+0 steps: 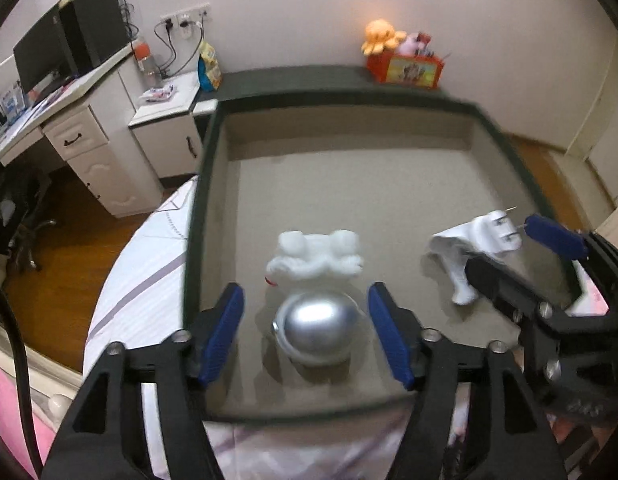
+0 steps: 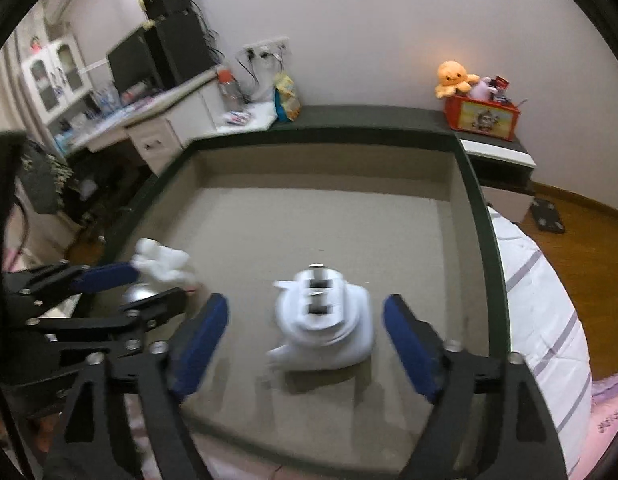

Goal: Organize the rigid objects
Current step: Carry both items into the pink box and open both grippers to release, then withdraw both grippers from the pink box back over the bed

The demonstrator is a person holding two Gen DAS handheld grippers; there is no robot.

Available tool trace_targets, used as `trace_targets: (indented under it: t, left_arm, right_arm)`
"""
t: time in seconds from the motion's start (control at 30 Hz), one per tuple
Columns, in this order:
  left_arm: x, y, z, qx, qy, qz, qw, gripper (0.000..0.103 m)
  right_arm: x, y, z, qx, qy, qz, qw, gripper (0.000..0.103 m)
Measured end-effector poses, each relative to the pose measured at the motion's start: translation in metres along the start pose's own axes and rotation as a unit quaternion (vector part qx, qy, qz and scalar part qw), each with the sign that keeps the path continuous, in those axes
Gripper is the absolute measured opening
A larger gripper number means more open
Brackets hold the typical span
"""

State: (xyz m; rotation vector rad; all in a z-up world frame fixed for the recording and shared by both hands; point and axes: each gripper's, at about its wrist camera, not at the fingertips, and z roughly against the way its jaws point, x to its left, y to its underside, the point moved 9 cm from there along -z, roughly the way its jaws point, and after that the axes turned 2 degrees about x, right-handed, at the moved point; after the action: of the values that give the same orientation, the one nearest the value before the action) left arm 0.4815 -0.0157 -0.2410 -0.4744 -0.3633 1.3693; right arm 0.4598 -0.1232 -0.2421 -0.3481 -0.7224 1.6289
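A shallow box with a dark green rim (image 1: 205, 160) and a beige floor lies on the bed. A white figurine (image 1: 317, 256) with a shiny silver dome (image 1: 315, 332) rests on the box floor. My left gripper (image 1: 306, 300) is open, its blue pads on either side of the dome and apart from it. A white plug adapter (image 2: 325, 320), prongs facing the camera, sits between the blue pads of my open right gripper (image 2: 306, 304), with gaps on both sides. The left wrist view shows the adapter (image 1: 489, 236) at the right gripper (image 1: 513, 248).
An orange toy box (image 1: 405, 68) with an orange plush stands on the ledge beyond the green box. A white desk (image 1: 89, 136) with a monitor is at the far left. Striped bedding (image 2: 549, 300) lies around the box, with wooden floor beyond.
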Motion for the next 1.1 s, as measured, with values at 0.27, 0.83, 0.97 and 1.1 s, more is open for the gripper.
trace_targets:
  t: [0.27, 0.83, 0.97, 1.1]
  left_arm:
    - [-0.005, 0.014, 0.107, -0.136, 0.008, 0.002, 0.9907, 0.090]
    - [-0.045, 0.141, 0.314, -0.344, -0.058, -0.018, 0.9371, 0.103]
    - [-0.049, 0.160, 0.340, -0.360, -0.075, -0.015, 0.9296, 0.103]
    - [-0.053, 0.168, 0.360, -0.381, -0.077, -0.013, 0.9212, 0.103]
  right_arm:
    - [0.022, -0.002, 0.096, -0.099, 0.040, 0.034, 0.994, 0.090]
    - [0.076, 0.091, 0.304, -0.280, 0.079, 0.062, 0.955, 0.090]
    - [0.081, 0.112, 0.331, -0.298, 0.070, 0.055, 0.951, 0.090]
    - [0.087, 0.123, 0.351, -0.314, 0.074, 0.062, 0.945, 0.090]
